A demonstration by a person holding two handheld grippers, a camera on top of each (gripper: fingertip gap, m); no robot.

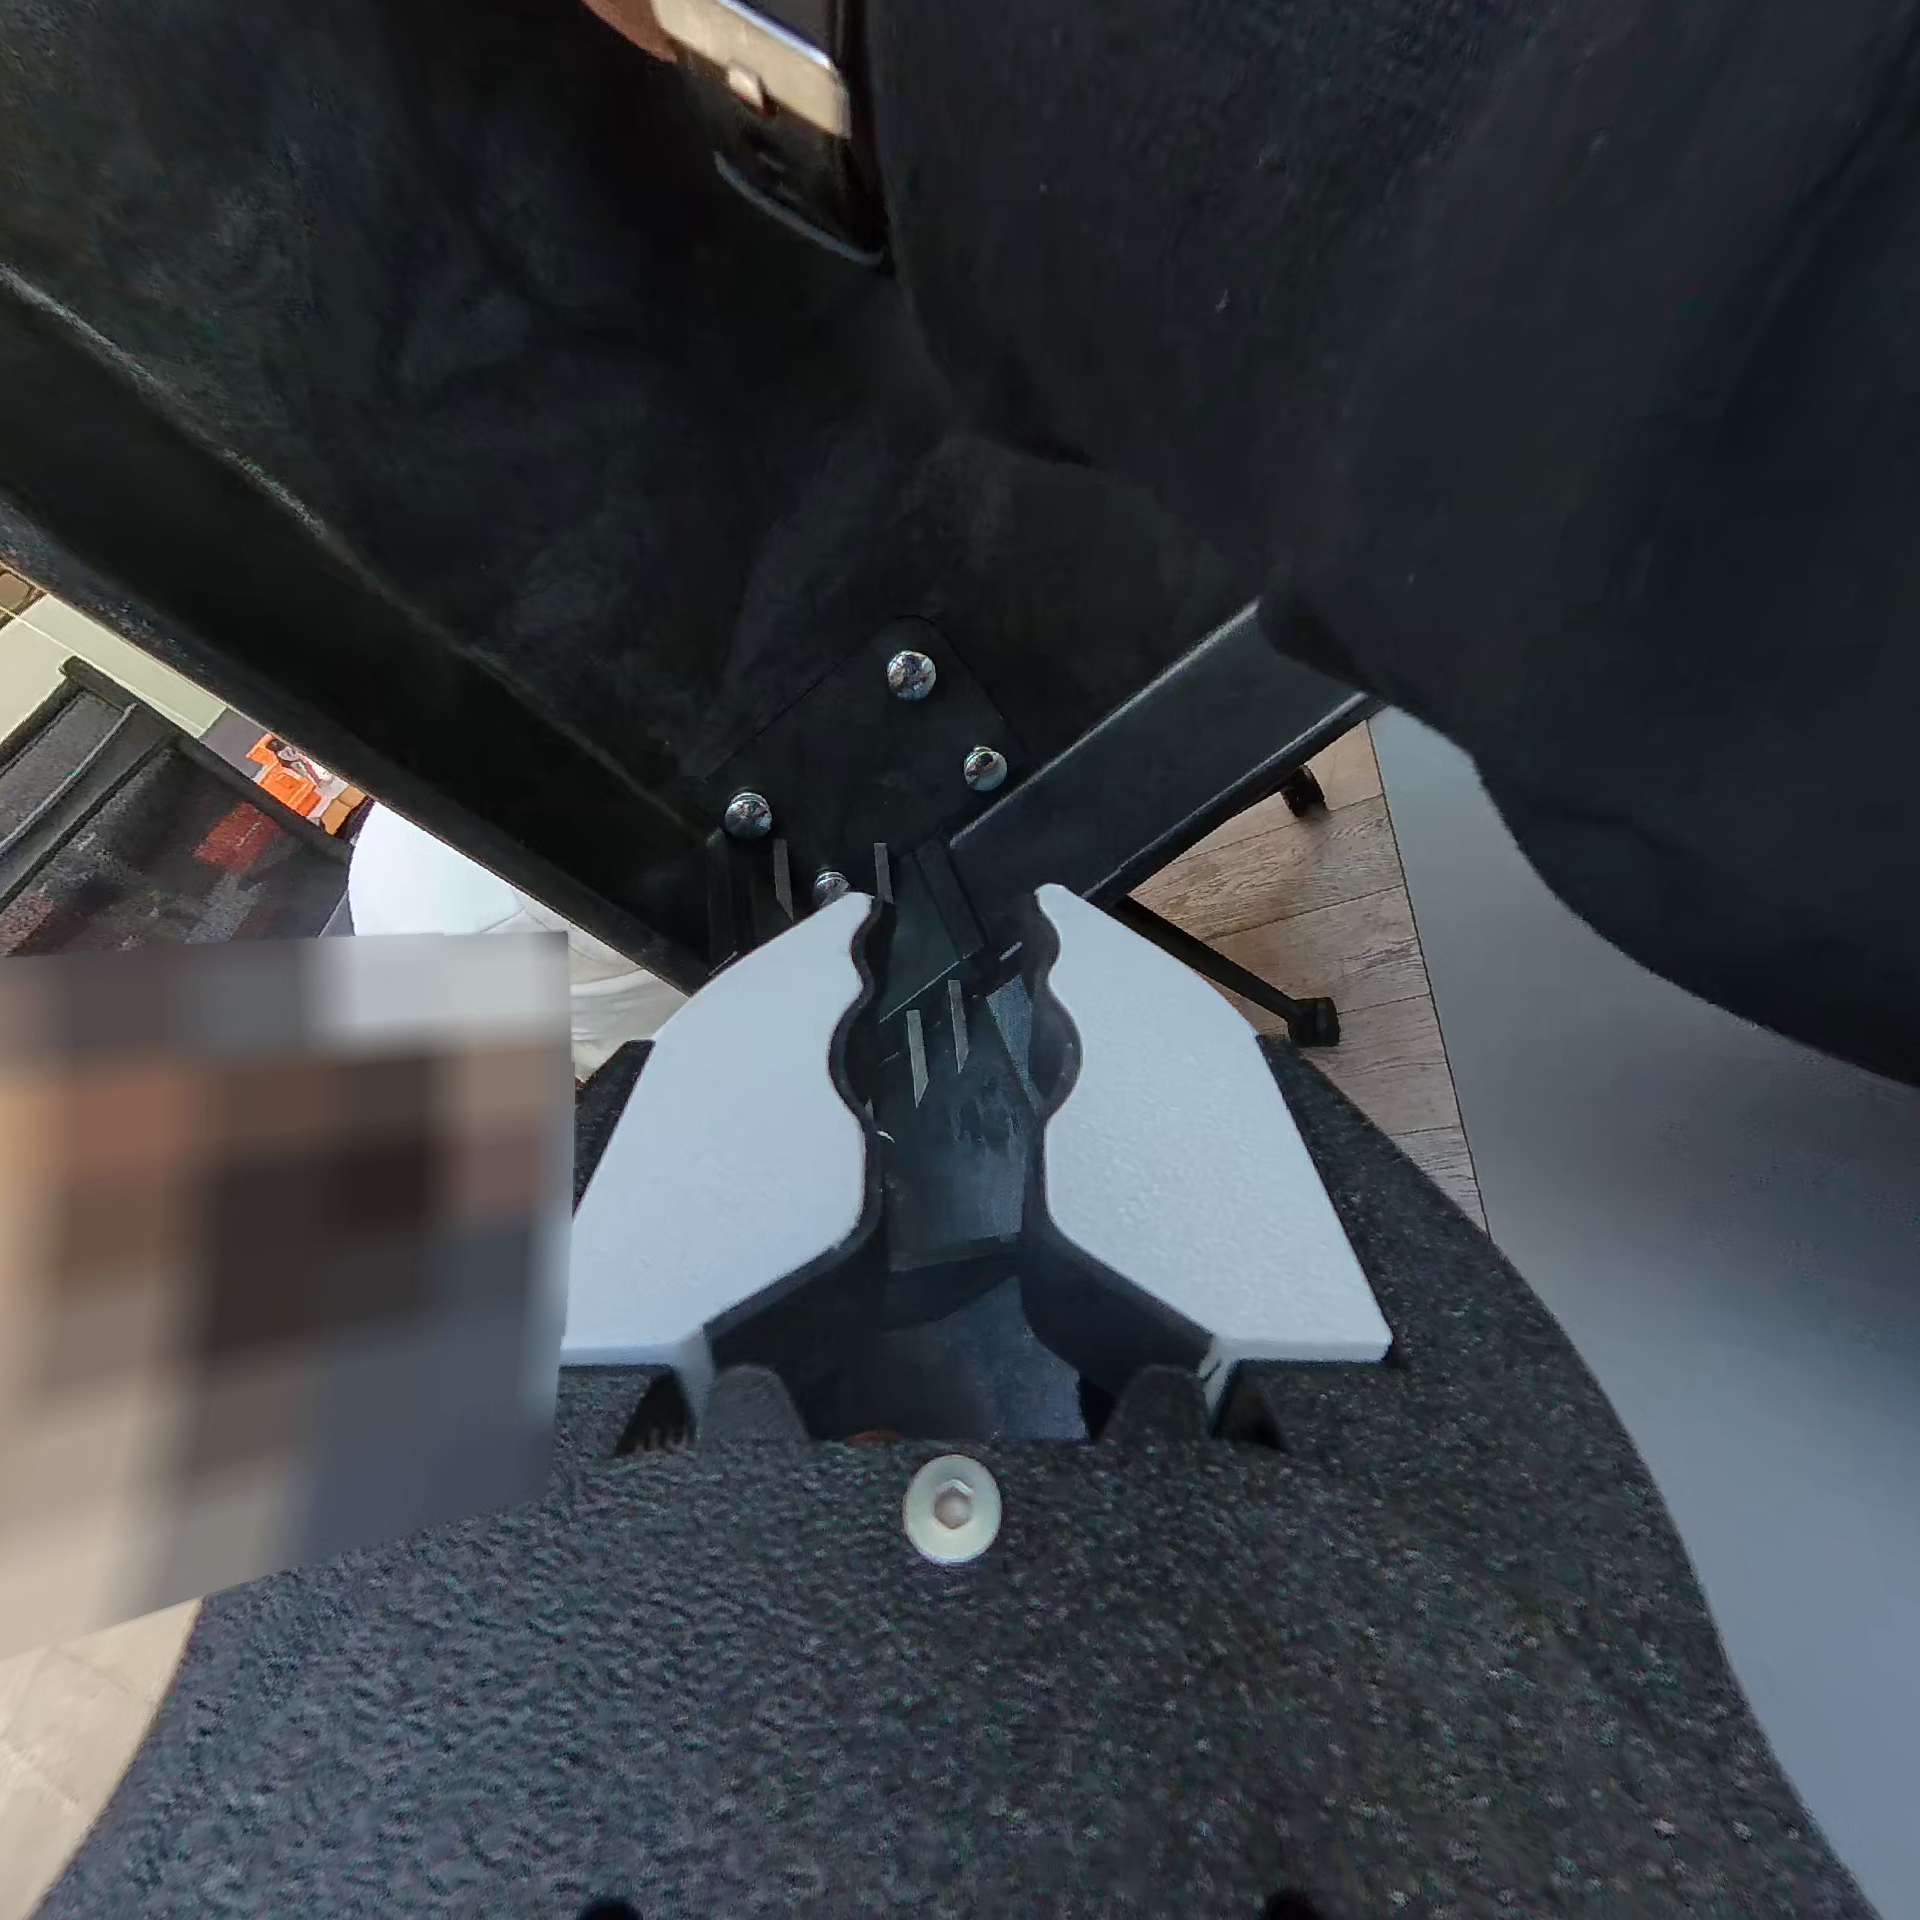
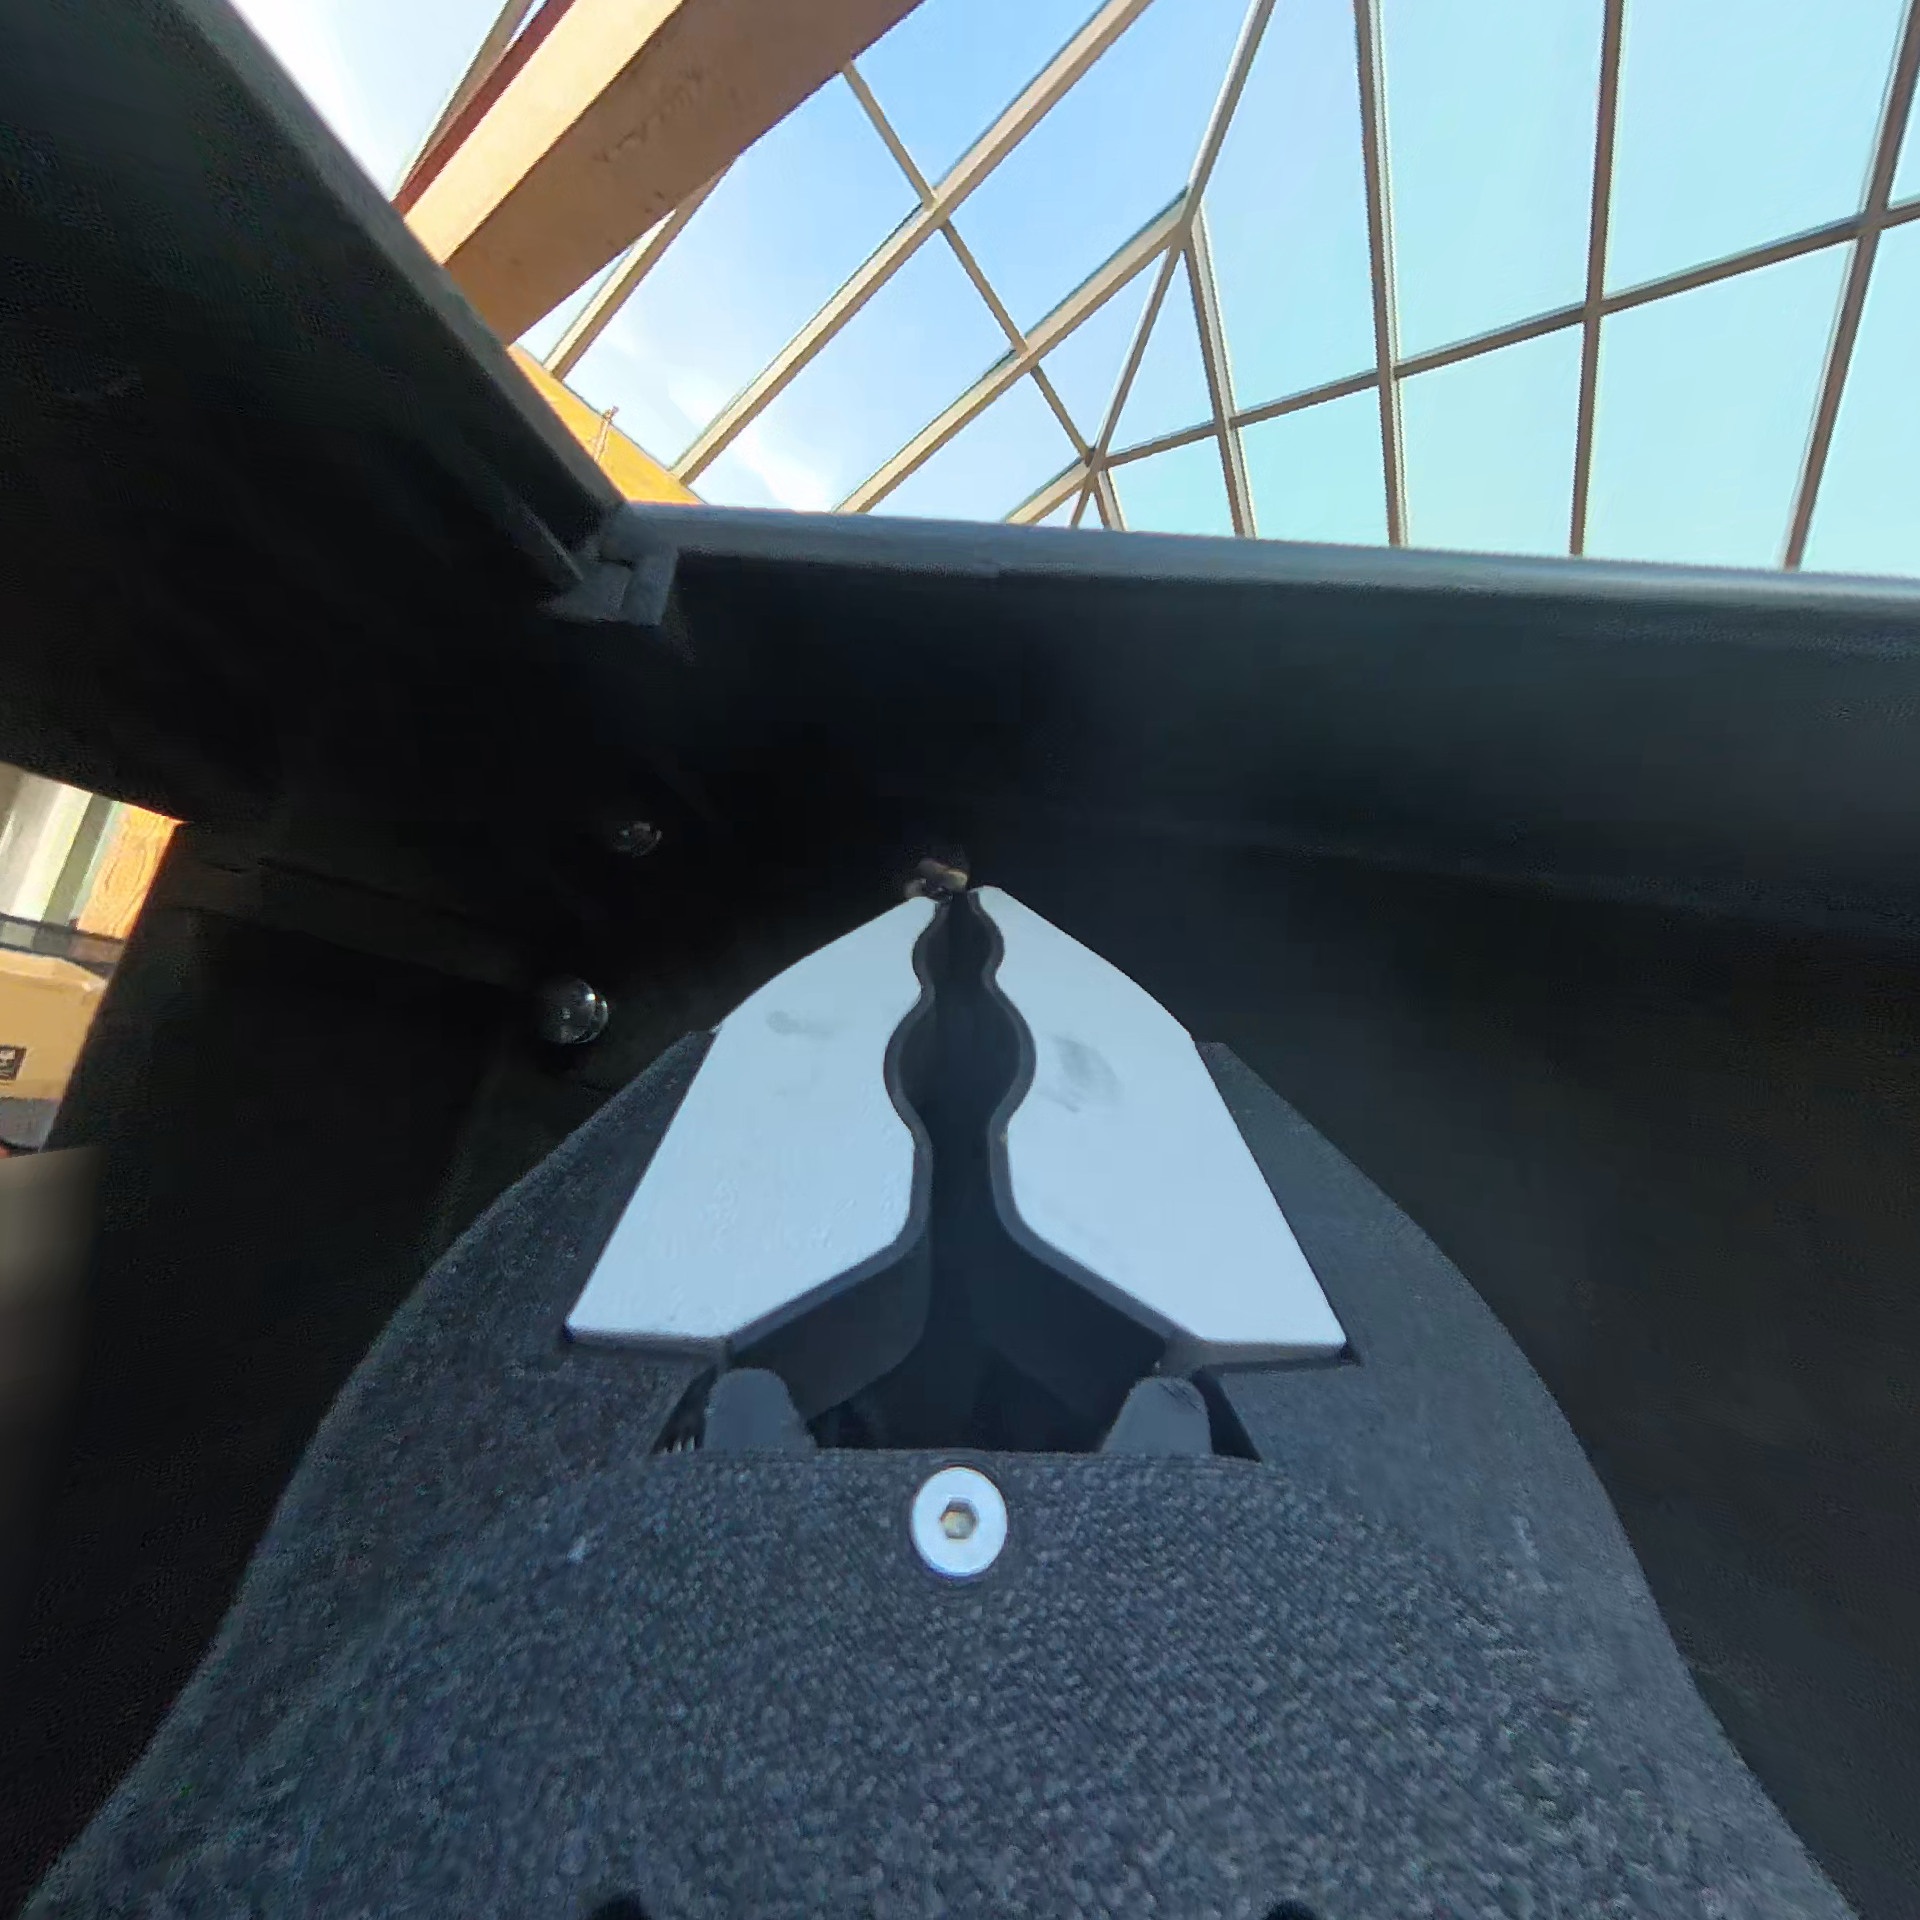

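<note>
In the left wrist view my left gripper [image 1: 956, 899] is shut on a black metal bar [image 1: 956, 1164] that runs up between its white fingers [image 1: 727, 1143]. The bar meets a black bracket plate [image 1: 862, 748] held by several silver screws [image 1: 911, 673] under a black felt-covered panel [image 1: 416, 364]. In the right wrist view my right gripper [image 2: 948, 902] points upward, its white fingers [image 2: 790, 1143] nearly closed. Its tips pinch a small screw [image 2: 938, 881] at the face of a dark panel [image 2: 1299, 831]. Two round screw heads [image 2: 571, 1008] sit to the left.
A black crossbar [image 1: 1143, 779] runs right from the bracket. Wooden floor [image 1: 1278, 894], a castor [image 1: 1304, 795] and a white curved surface [image 1: 1610, 1195] lie lower right, under dark cloth [image 1: 1455, 416]. A glass roof [image 2: 1455, 260] with a wooden beam [image 2: 623, 135] is overhead. The tips of one gripper are about 30 cm away from the tips of the other.
</note>
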